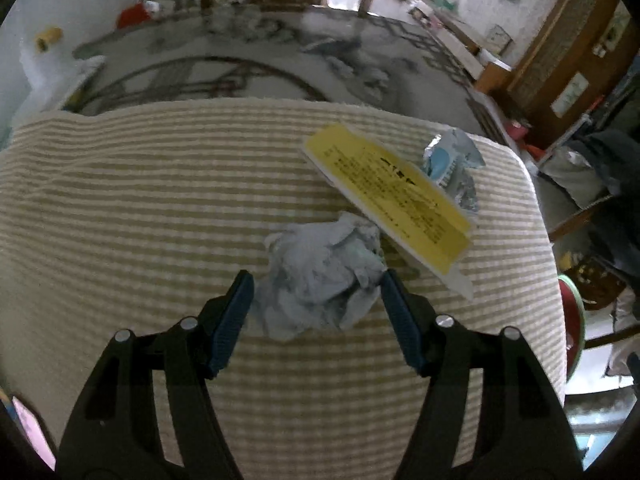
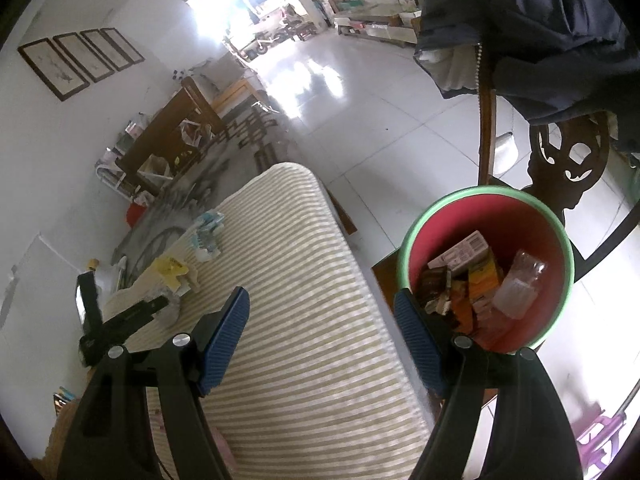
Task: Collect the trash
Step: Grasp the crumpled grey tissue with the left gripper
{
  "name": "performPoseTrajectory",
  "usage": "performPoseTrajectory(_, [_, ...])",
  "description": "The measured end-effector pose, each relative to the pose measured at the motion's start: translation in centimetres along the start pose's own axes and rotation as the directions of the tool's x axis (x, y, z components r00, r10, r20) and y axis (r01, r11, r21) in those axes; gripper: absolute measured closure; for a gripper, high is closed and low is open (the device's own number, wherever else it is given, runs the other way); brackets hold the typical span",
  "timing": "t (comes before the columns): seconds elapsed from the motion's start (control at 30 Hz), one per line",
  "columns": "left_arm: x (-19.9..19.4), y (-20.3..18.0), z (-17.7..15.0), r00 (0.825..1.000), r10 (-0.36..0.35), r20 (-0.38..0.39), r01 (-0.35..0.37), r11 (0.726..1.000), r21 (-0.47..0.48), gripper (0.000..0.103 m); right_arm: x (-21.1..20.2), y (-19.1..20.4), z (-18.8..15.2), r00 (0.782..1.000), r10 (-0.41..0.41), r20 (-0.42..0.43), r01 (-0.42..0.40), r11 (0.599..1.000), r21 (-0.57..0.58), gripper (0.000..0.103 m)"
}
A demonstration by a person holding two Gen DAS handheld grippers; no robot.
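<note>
Two claws over a striped tabletop, trash bin alongside

The striped cloth [image 1: 160, 208] covers the tabletop; the red bin [image 2: 532, 216] beside it holds boxes and a bottle. The left claw [image 1: 316, 292] brackets a crumpled tissue [image 1: 320, 276], pads apart, right tip touching it. The right claw [image 2: 322, 312] gapes empty. A yellow slip [image 1: 388, 192] and blue wrapper [image 1: 452, 164] lie nearby.

The near side of the crumpled tissue [image 1: 320, 276] is lying between the blue pads [image 1: 232, 320], so whether they are pressing it is not showing. The yellow leaflet [image 1: 392, 196] is covering part of the blue wrapper [image 1: 452, 164], and its print is blurring. In the bin [image 2: 484, 264], the boxes are overlapping, labels unreadable.
</note>
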State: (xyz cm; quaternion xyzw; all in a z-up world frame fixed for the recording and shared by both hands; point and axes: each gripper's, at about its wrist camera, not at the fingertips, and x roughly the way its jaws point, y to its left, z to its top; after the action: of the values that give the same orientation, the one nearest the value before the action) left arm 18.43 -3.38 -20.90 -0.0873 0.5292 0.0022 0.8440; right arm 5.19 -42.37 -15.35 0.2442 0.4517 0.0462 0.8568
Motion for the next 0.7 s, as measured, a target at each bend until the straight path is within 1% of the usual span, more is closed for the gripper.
performPoseTrajectory(0.03, [0.2,-0.2,0.1,1.000,-0.021,-0.006,0.021,1.000,0.013,0.047,0.1,0.4,-0.2,1.000,-0.003,0.000,0.003,1.000,-0.001,0.030])
performPoseTrajectory(0.07, [0.2,-0.4,0.1,1.000,-0.024,-0.002,0.024,0.999,0.031,0.050,0.2,1.0,-0.5,1.000,-0.005,-0.001,0.005,1.000,-0.002,0.030])
performPoseTrajectory(0.13, [0.1,-0.6,0.0,0.999,-0.038,0.001,0.037,0.997,0.061,0.053,0.6,2.0,-0.9,1.000,-0.006,-0.007,0.006,1.000,-0.006,0.030])
performPoseTrajectory(0.23, [-0.6,0.3,-0.3,0.997,-0.073,-0.006,0.073,0.995,0.061,0.058,1.5,3.9,-1.5,1.000,0.000,-0.024,-0.001,1.000,-0.026,0.030])
performPoseTrajectory(0.33, [-2.5,1.5,-1.1,0.995,-0.100,0.005,0.100,0.993,0.062,0.058,2.9,6.2,-1.7,0.999,0.015,-0.043,-0.018,0.998,-0.061,0.030])
performPoseTrajectory(0.4, [-4.4,2.5,-2.3,0.993,-0.115,0.019,0.114,0.991,0.069,0.058,4.0,7.9,-1.4,0.998,0.026,-0.052,-0.031,0.995,-0.093,0.030])
performPoseTrajectory(0.47, [-5.5,3.2,-3.2,0.993,-0.119,0.021,0.117,0.990,0.078,0.058,5.4,9.8,-0.8,0.998,0.038,-0.058,-0.045,0.991,-0.125,0.030])
performPoseTrajectory(0.53, [-7.0,4.2,-4.9,0.992,-0.124,0.020,0.122,0.989,0.084,0.058,6.8,11.4,-0.1,0.997,0.050,-0.064,-0.059,0.988,-0.142,0.030])
performPoseTrajectory(0.63, [-8.2,5.4,-6.8,0.992,-0.130,0.010,0.129,0.989,0.073,0.058,10.0,13.9,1.6,0.997,0.048,-0.060,-0.057,0.985,-0.163,0.029])
performPoseTrajectory(0.7, [-8.7,6.2,-8.2,0.991,-0.133,-0.005,0.134,0.989,0.063,0.058,12.9,15.3,2.8,0.996,0.040,-0.075,-0.051,0.986,-0.157,0.029])
